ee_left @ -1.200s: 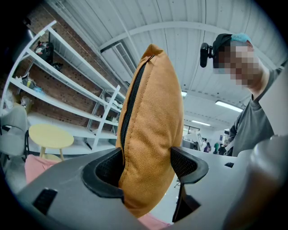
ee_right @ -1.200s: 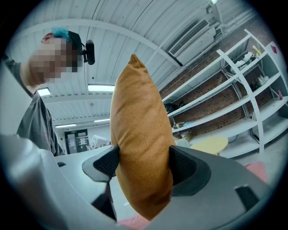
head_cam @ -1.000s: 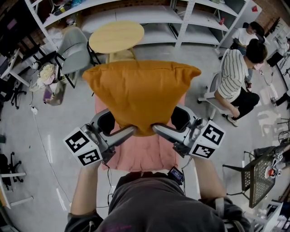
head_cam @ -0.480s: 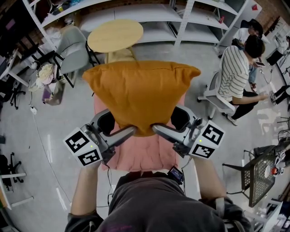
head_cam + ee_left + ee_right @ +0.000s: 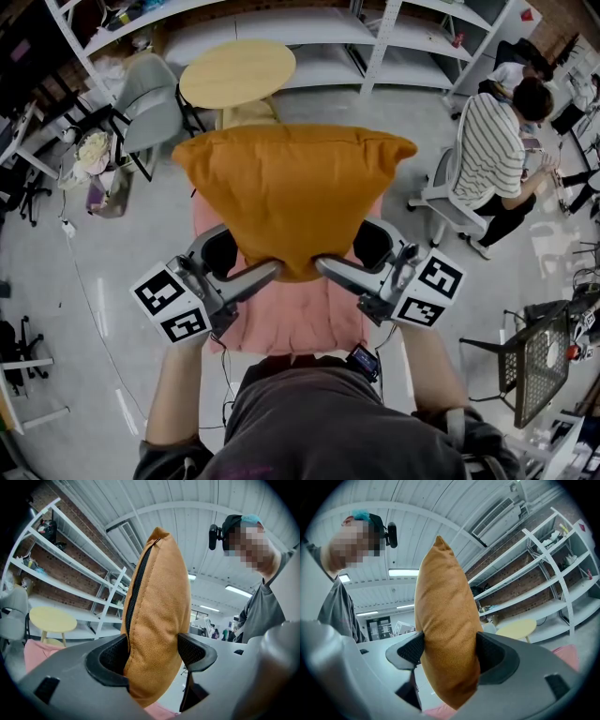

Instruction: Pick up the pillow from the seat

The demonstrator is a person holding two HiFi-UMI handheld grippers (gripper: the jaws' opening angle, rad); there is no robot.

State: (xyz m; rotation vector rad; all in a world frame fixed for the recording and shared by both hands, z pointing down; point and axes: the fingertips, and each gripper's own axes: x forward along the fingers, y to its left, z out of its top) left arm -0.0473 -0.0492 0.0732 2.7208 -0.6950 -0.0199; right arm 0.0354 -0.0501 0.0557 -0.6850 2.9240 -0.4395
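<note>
An orange pillow [image 5: 292, 192] hangs in the air above the pink seat cushion [image 5: 281, 323], held by its near lower edge. My left gripper [image 5: 272, 270] is shut on the pillow's lower left part, and my right gripper [image 5: 323, 267] is shut on its lower right part. In the left gripper view the pillow [image 5: 157, 616] stands edge-on with its zipper showing, pinched between the black pads of my left gripper [image 5: 152, 656]. The right gripper view has the pillow [image 5: 445, 620] squeezed between the pads of my right gripper [image 5: 449, 652]. The seat's far part is hidden behind the pillow.
A round yellow table [image 5: 237, 73] and a grey chair [image 5: 155, 103] stand beyond the seat, with white shelving [image 5: 309, 37] behind. A person in a striped shirt [image 5: 492, 150] sits at the right. A mesh chair [image 5: 534, 361] is at the lower right.
The pillow and both grippers have kept still. The seated person at the right has shifted and leaned further to the right.
</note>
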